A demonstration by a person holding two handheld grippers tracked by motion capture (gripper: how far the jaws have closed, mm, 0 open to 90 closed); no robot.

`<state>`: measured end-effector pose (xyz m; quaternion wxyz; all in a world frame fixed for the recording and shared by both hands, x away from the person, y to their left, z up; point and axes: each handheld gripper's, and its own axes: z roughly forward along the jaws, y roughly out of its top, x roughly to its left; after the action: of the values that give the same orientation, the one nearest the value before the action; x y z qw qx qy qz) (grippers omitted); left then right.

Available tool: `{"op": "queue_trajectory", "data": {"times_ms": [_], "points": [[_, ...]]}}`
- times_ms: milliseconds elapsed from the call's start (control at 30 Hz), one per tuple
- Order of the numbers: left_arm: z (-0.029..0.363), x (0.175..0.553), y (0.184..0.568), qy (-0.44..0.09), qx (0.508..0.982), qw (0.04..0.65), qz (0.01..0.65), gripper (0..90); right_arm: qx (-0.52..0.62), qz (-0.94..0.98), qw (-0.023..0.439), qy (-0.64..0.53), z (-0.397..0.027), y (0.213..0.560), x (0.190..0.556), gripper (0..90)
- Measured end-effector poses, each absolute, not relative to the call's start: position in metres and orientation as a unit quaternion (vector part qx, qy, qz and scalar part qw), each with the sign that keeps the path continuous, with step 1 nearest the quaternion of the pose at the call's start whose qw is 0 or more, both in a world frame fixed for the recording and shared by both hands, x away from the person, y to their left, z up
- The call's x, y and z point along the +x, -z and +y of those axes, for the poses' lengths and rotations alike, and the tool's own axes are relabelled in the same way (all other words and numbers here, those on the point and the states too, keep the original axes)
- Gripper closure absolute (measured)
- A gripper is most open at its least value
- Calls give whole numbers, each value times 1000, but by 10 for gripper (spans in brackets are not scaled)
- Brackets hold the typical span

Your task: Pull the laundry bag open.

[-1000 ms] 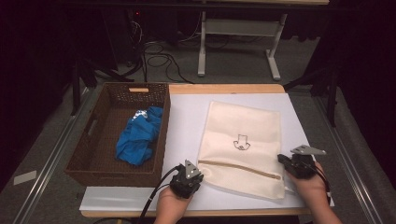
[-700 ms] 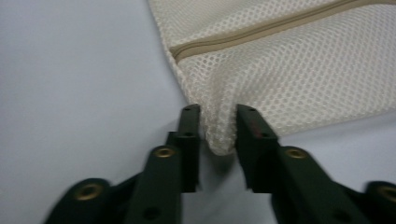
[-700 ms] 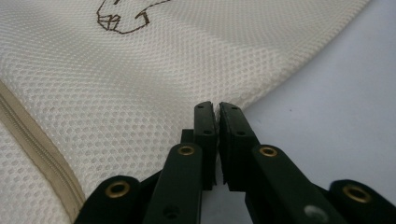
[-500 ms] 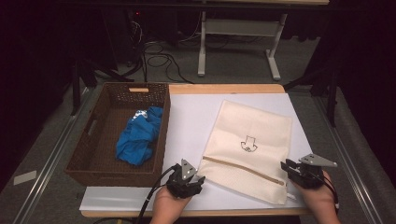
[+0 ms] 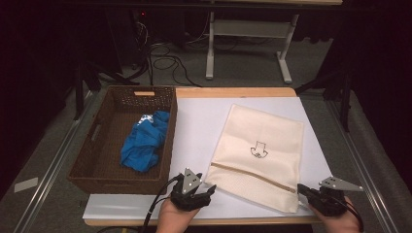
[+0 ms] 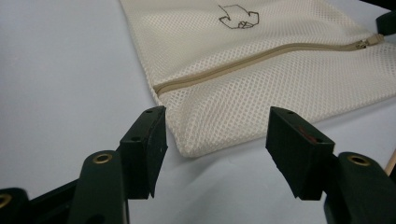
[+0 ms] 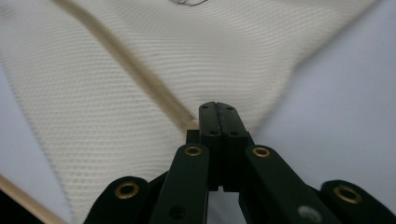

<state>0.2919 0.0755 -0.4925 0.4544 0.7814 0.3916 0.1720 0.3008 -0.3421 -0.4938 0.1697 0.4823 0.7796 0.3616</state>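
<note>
- The mesh bag lies flat on the surface, its zipper running left to right between my claws.
- My left claw is spread, with the near left corner just ahead of it. It's just been opening, with nothing in it.
- My right claw is pressed together at the zipper's right end; can't tell if it's pinching the pull.
- Compared with a second ago, the bag has swung at an angle, and my right hand has slid right.

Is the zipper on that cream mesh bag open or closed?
Closed, as far as visible: on the mesh bag the zipper runs as one flat tan line with no gap, its pull at the far end.
</note>
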Motion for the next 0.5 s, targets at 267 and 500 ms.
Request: {"op": "queue_trajectory", "data": {"times_ms": [267,500], "points": [[76,292,494,-171,781,454,394,388,410,800,182,-398,-297,477,299,900],[72,293,494,-173,784,451,388,388,498,762,168,-378,-343,491,296,662]]}}
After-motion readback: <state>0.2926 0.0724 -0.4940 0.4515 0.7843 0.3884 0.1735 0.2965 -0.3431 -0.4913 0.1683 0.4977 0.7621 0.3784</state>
